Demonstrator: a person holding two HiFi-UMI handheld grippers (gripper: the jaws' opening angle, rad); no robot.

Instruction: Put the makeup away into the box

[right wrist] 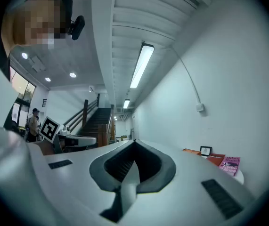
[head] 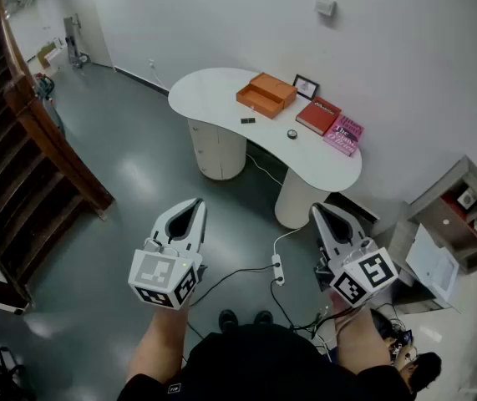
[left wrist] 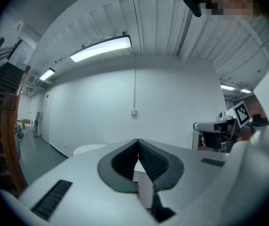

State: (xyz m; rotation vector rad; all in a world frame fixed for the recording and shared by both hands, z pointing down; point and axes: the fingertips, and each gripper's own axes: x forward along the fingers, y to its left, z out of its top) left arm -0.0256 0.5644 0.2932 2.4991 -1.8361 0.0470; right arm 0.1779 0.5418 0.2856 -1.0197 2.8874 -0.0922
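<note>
Closest in, the white left gripper (head: 195, 204) and white right gripper (head: 318, 209) sit level, both pinched fully closed on nothing, well short of the orange rectangular box (head: 266, 95), apparently open on the white curved table (head: 213, 90). Just in front of that box lie a small black makeup piece (head: 247, 120) and a round dark compact (head: 292, 134), both outside it. Nothing packed yet, I'd say: approach and every pick-up remain

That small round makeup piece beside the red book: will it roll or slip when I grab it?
The round piece seems to lie flat, so it probably won't roll unless tipped on edge. The white table looks smooth, so a one-sided push may make it skid. It looks small, so likely light; its material is too small to tell.
</note>
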